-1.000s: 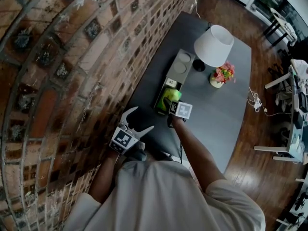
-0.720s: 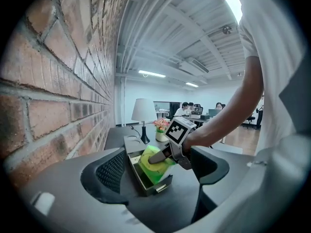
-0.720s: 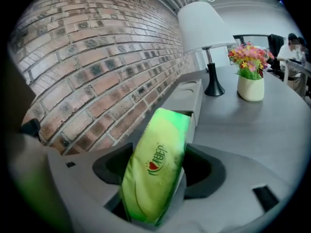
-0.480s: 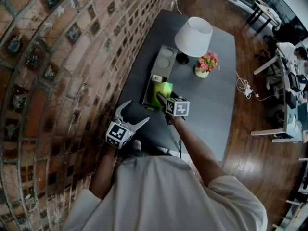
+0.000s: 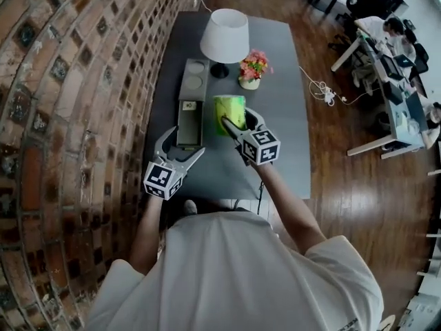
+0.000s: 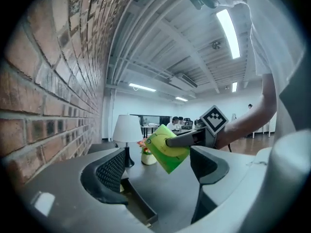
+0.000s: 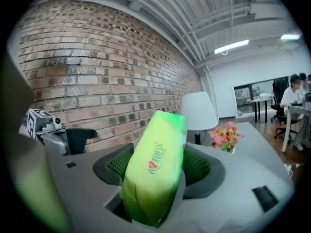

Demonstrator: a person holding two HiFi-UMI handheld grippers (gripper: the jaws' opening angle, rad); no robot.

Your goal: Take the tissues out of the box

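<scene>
A bright green tissue pack (image 5: pixel 231 109) hangs tilted in the air above the dark table (image 5: pixel 282 143). My right gripper (image 5: pixel 234 121) grips it, jaws closing with the pads pressed on both sides of the pack (image 7: pixel 155 164). The long dark open box (image 5: pixel 189 119) lies on the table just left of it, by the wall. Near the table's front edge, my left gripper (image 5: pixel 183 143) stands open with nothing in it. In the left gripper view the pack (image 6: pixel 167 149) shows beyond those open jaws, with the box's edge (image 6: pixel 141 205) low down.
A white lamp (image 5: pixel 224 36) and a small vase of flowers (image 5: pixel 253 67) stand at the far end of the table. A brick wall (image 5: pixel 83 81) runs along its left side. A cable (image 5: pixel 324 92) lies on the wooden floor to the right.
My right gripper has closed on the green pack and lifted it out of the box, up and to the right. The left gripper has stayed open near the table's front edge.
</scene>
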